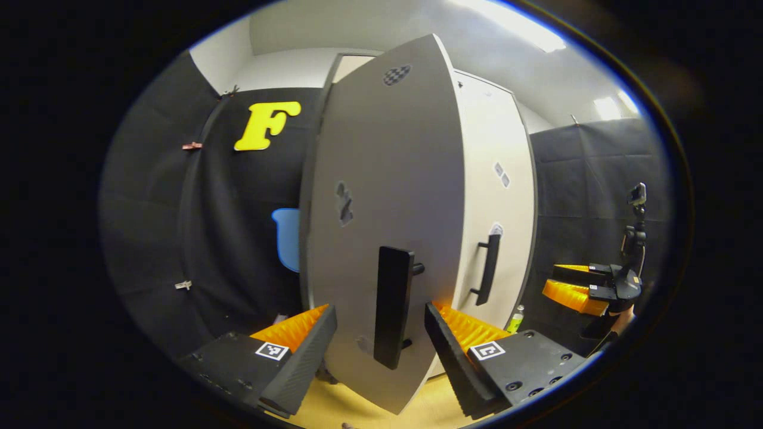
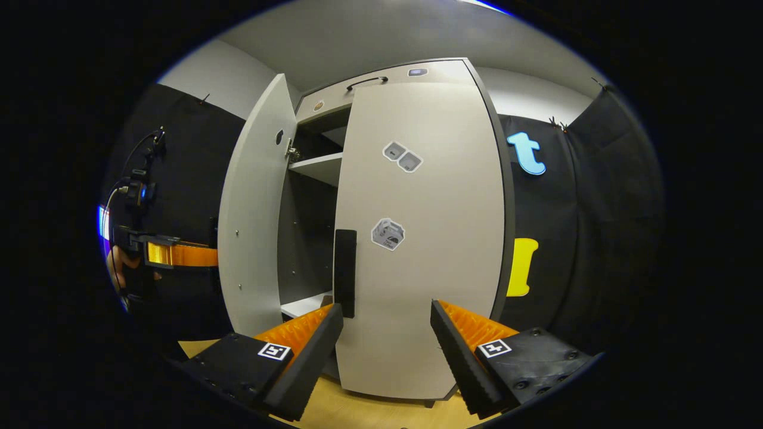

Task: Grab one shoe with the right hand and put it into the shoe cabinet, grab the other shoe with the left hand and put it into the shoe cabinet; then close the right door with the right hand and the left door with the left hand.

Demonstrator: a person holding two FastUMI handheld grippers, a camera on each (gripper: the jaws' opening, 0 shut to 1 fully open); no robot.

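The left gripper (image 1: 380, 333) gapes wide, its fingers flanking the black bar handle (image 1: 393, 307) of the half-open pale grey left door (image 1: 381, 179) just ahead. The right gripper (image 2: 386, 336) is also wide, facing the closed pale right door (image 2: 423, 238) of the tall shoe cabinet (image 2: 381, 74); its black handle (image 2: 345, 273) sits ahead-left.

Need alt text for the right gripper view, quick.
The right hand-held gripper hangs open before the cabinet's closed right door. The left door stands open, and the left hand-held gripper shows beside it.
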